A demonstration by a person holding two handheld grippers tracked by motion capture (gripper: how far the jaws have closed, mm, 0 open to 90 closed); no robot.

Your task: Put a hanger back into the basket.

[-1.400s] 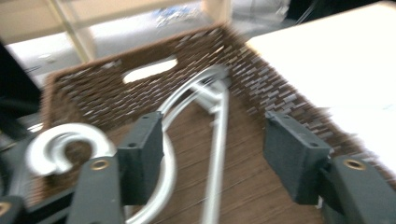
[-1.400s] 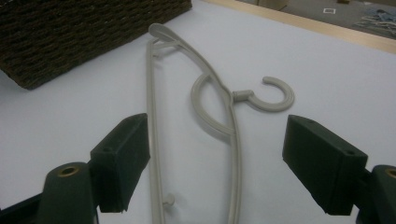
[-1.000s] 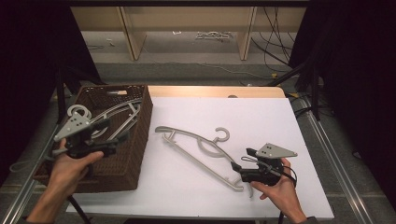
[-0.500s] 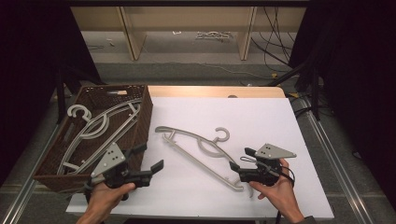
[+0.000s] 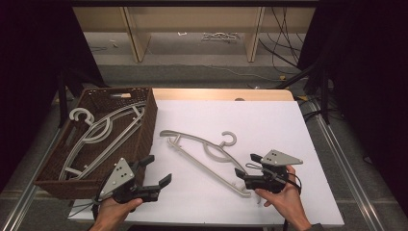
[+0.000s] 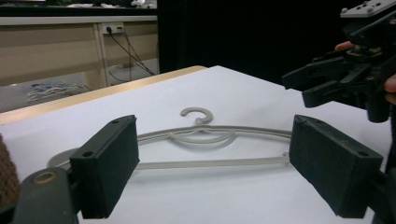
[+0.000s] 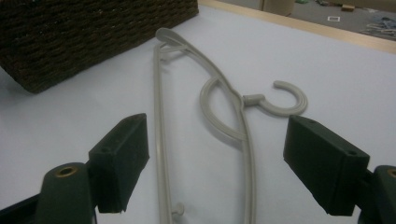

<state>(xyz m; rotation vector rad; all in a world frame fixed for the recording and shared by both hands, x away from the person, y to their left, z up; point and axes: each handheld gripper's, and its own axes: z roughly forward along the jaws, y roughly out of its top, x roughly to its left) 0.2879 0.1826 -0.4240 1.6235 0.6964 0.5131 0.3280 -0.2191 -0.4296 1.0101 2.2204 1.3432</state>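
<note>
Grey plastic hanger (image 5: 207,154) lies flat on the white worktop (image 5: 269,120); both claws, left (image 5: 154,173) and right (image 5: 245,166), gape released, flanking it, seemingly ready to lift its ends.

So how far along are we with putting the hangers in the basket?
Done: one hanger lies in the basket. In hand: nothing; the left claw and right claw are both open, with the right one at the end of the second hanger on the table. Left: grasp that hanger and move it into the basket.

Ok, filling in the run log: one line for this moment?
left gripper: open, empty | right gripper: open, at hanger | second hanger: in basket
</note>
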